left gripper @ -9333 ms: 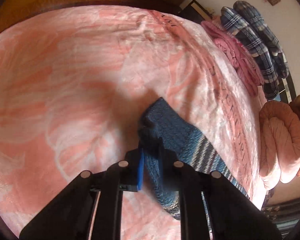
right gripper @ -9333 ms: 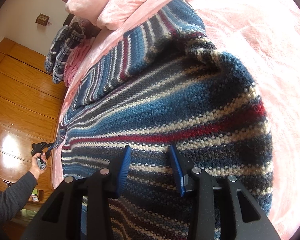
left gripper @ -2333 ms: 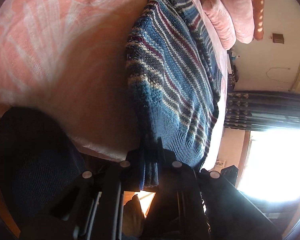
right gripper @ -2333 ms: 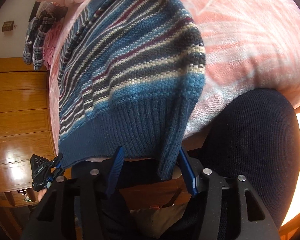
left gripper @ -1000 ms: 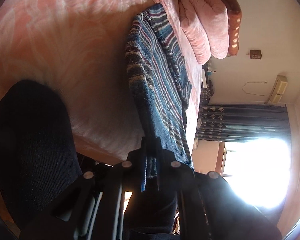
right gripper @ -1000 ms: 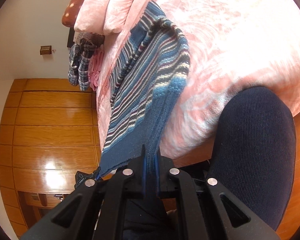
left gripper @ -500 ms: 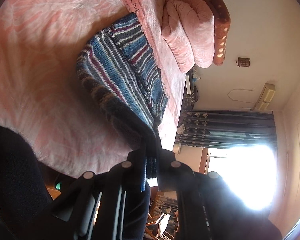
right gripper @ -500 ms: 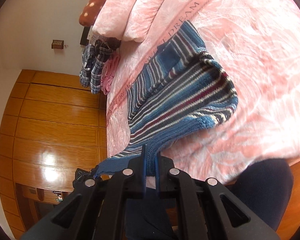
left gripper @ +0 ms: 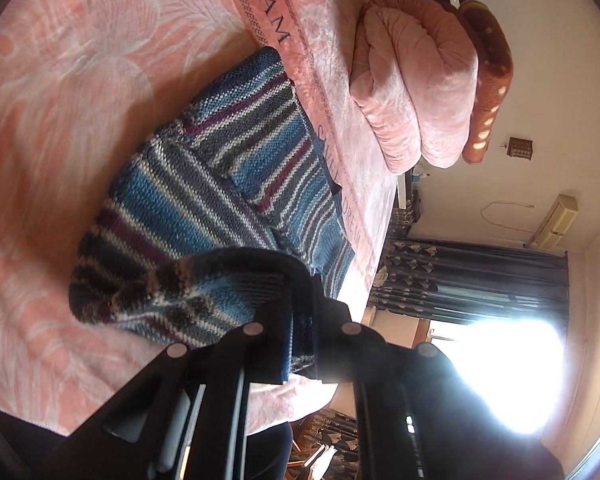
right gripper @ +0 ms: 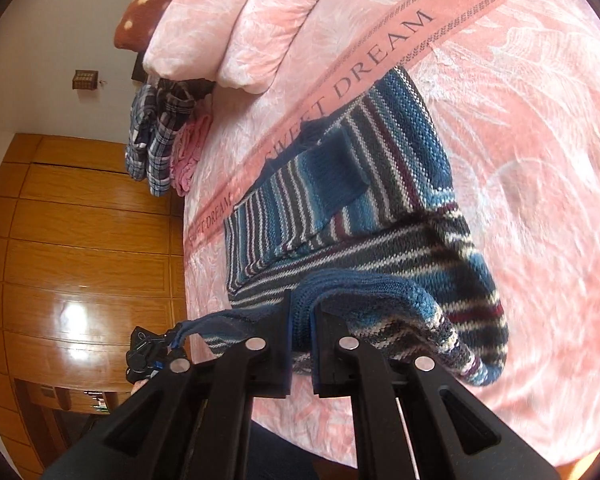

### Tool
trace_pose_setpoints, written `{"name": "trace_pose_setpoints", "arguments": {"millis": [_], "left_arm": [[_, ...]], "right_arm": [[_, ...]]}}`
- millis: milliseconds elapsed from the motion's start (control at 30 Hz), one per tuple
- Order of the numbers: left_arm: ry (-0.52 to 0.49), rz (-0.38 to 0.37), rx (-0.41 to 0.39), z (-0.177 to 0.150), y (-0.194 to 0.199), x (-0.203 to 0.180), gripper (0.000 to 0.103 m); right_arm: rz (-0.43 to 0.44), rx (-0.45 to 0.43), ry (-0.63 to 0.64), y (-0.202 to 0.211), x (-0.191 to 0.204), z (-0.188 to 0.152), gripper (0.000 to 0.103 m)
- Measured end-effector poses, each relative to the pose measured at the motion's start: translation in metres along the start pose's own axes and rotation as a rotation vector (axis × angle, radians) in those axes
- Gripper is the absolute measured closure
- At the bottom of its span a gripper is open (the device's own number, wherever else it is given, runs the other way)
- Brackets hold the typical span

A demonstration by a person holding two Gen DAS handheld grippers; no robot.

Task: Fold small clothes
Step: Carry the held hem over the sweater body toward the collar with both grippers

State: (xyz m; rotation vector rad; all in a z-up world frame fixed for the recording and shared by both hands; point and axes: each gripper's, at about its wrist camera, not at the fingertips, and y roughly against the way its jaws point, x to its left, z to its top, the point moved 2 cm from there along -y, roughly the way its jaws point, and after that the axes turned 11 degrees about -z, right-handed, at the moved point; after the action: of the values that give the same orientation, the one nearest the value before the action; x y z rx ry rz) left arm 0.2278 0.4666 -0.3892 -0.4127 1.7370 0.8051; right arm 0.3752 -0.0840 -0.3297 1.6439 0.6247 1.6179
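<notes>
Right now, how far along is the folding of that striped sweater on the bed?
Partway. Done: a sleeve already lies folded across the striped knit sweater, which rests on the pink bedspread. In hand: the left gripper and right gripper are each shut on the sweater's ribbed hem, lifted and curling it up over the body. Left: lay the hem down toward the collar, let go, and smooth it.

Bed (left gripper: 60, 80) under pink leaf-pattern blanket, "SWEET DREAM" band across. On it: striped knit sweater (left gripper: 228, 184), part lifted; rolled pink quilt (left gripper: 416, 92) near head; plaid garment (right gripper: 156, 136) and pink garment (right gripper: 188, 152) at far edge.
</notes>
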Motion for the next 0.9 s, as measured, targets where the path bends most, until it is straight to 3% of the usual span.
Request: {"name": "trace_pose_setpoints", "arguments": {"millis": [300,400,533,600,733,900], "left_arm": [[0.032,0.118,0.024,0.078,-0.070,0.024,0.096],[0.024,0.137,0.037,0.089,-0.080,0.033,0.089],[-0.108,0.133,0.003,0.090,-0.066,0.011,0.070],[-0.184,0.141,0.010,0.090,-0.061,-0.002,0.067],[-0.288,0.174,0.096,0.096,-0.069,-0.015,0.060],[-0.364,0.271,0.220,0.107,-0.098,-0.006,0.058]], "right_arm": [[-0.085,0.075,-0.024,-0.078,-0.018,0.071,0.097],[-0.099,0.101,-0.022,-0.092,-0.022,0.084,0.091],[-0.087,0.078,0.025,-0.083,-0.015,0.093,0.081],[-0.076,0.054,0.055,-0.072,-0.010,0.098,0.077],[-0.104,0.048,0.138,-0.064,-0.004,0.105,0.070],[-0.175,0.106,0.225,-0.087,-0.007,0.105,0.064]]}}
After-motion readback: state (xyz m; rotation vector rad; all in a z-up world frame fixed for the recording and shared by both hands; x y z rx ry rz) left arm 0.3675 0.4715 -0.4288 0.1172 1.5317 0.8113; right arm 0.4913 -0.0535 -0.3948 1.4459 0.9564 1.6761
